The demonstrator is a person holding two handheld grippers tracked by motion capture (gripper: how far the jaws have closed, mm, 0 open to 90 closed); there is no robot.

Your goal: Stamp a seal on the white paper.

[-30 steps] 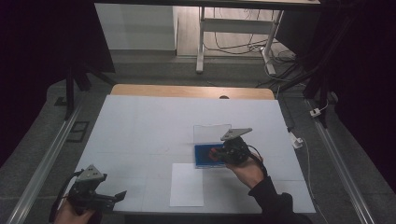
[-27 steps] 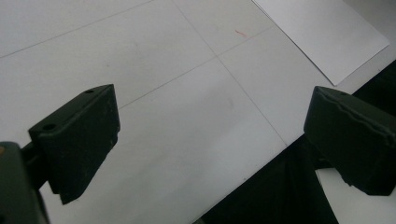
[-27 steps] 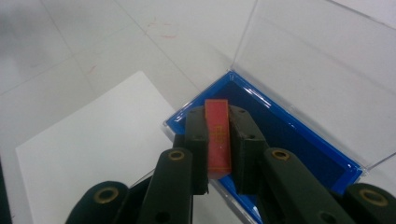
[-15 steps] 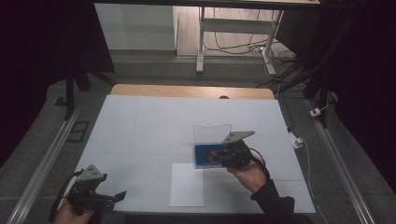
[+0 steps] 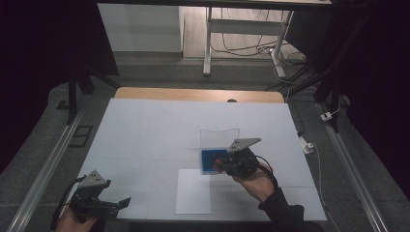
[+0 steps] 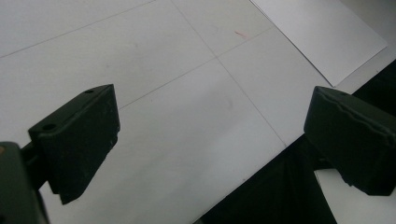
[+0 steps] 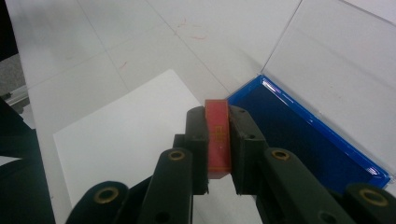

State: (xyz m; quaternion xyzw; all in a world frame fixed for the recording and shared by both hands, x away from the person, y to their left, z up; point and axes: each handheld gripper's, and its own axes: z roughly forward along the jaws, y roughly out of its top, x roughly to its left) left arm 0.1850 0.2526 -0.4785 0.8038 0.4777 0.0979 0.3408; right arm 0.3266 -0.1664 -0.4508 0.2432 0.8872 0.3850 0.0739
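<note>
My right gripper [image 7: 218, 113] is shut on a small red block, a stamp [image 7: 217, 135], held upright between its pads. Just beyond it lies a blue ink pad [image 7: 299, 135] with its clear lid [image 7: 345, 60] folded open behind. In the high view the right gripper [image 5: 221, 166] hovers at the pad's [image 5: 212, 160] near edge, right of centre. A white sheet of paper [image 5: 193, 191] lies close to its left, also seen as paper [image 7: 126, 140] below the stamp. My left gripper [image 5: 123, 202] stays at the near left corner, and its jaws [image 6: 210, 126] are wide apart with nothing between them.
The white table top [image 5: 154, 130] has a wooden strip [image 5: 198, 94] along its far edge. The table's near edge and dark floor lie under the left gripper. Rails run down both sides, and cables and a table frame [image 5: 241, 43] stand beyond.
The right gripper has drifted slightly toward the near edge with the red stamp still in it. The left gripper has stayed where it was.
</note>
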